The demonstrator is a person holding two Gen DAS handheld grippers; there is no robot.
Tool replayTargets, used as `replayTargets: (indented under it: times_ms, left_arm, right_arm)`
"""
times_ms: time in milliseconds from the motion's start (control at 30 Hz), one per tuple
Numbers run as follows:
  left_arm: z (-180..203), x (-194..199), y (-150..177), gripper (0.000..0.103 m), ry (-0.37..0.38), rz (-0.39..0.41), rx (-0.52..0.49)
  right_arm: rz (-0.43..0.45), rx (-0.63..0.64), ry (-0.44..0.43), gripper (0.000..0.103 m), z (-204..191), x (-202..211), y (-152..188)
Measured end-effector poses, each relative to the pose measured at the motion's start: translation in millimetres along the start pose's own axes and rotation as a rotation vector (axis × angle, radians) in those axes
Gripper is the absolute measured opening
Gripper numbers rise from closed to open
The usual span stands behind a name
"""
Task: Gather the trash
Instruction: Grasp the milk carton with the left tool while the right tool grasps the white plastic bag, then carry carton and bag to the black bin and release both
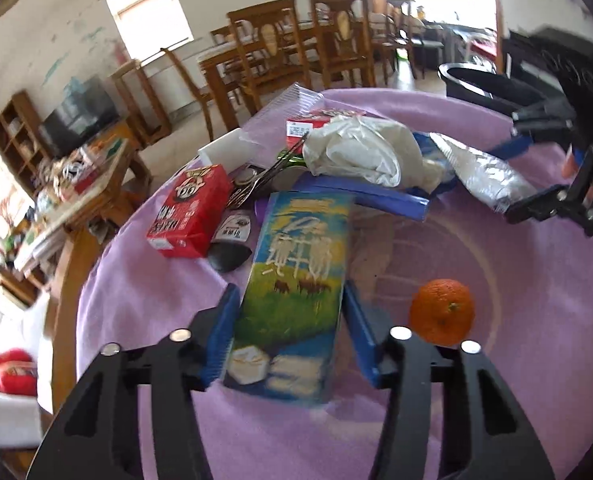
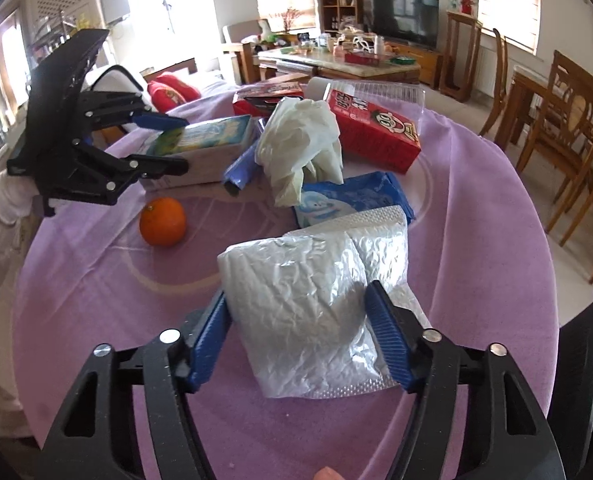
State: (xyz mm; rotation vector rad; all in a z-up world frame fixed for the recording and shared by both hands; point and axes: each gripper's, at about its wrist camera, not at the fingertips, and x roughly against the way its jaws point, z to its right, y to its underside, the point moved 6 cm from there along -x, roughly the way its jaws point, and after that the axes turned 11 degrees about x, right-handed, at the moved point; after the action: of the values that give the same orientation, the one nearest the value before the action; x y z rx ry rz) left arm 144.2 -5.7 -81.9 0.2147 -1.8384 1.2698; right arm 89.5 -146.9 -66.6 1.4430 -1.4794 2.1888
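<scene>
Counting from the orange as landmark: 1 orange, 2 red cartons, 1 milk carton, 1 silver foil bag, 1 blue wrapper, 1 crumpled white plastic bag, all on 1 round table under a purple cloth.

The left gripper was closed on the milk carton, its 2 blue ribbed pads pressed to the carton's long sides; the carton, glossy card printed with cows and grass, sat just left of the orange.

The right gripper was closed on the silver foil bag, wrinkled and puffy, near the orange on its right.

Beyond the orange lay the crumpled white plastic bag, soft and creased, over a blue wrapper with a snowman print. A rolled blue sheet lay beside them. 1 red carton, boxy with a cartoon face, lay further back right; the second red carton lay behind the white bag, partly hidden. A clear ribbed plastic tray stood at the far edge.
</scene>
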Motion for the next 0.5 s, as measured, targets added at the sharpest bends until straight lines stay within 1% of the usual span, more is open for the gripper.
replayTargets:
  times_ms: [33,100,200,333,433,500]
  left_arm:
    - [1,3,2,0.048,0.007,0.000,0.014]
    - [4,5,4,0.048,-0.011,0.009,0.019]
    - [7,14,8,0.047,-0.022,0.016,0.046]
    - [11,40,4,0.047,-0.014,0.089,0.109]
    - [15,62,-6,0.047,0.006,0.152,0.168]
    - [20,72,-12,0.047,0.022,0.180,0.197]
  right_arm:
    - [0.008,-0.008,-0.004,0.055,1,3,0]
    - [0.020,-0.015,-0.011,0.051,-1,8,2]
    - [0.049,-0.034,-0.035,0.047,-1,19,1]
    - [0.107,-0.058,-0.065,0.041,-1,41,-1]
    - [0.154,-0.066,-0.065,0.041,2,59,-2]
    - [0.182,-0.073,-0.066,0.041,3,70,1]
